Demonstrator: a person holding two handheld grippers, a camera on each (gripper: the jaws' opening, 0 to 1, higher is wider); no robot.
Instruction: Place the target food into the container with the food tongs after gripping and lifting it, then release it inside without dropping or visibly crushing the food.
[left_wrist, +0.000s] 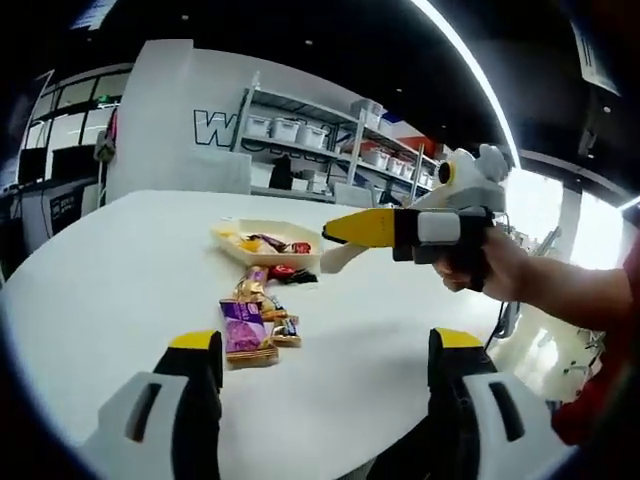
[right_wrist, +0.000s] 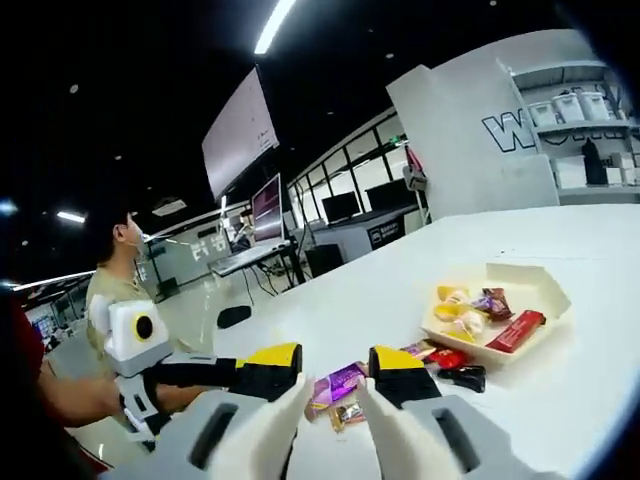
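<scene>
**Two grippers over the snacks on the white table**

In the left gripper view, the left gripper (left_wrist: 325, 365) is closest. Its two jaws stand wide apart and hold nothing. Just past them, a purple snack pack (left_wrist: 245, 330) lies flat on the white table (left_wrist: 110, 290), with small wrapped candies (left_wrist: 268, 300) beside it. A bit farther sits the white tray (left_wrist: 268, 243) with more wrapped treats inside. The right gripper (left_wrist: 338, 232) reaches in from the right, held by a hand (left_wrist: 485, 265). Its yellow tips sit close together just beside the tray.

In the right gripper view, the jaws (right_wrist: 335, 378) have a small gap between them and nothing in it. The purple pack (right_wrist: 338, 383) lies behind that gap. The tray (right_wrist: 535, 290) is farther off.
</scene>
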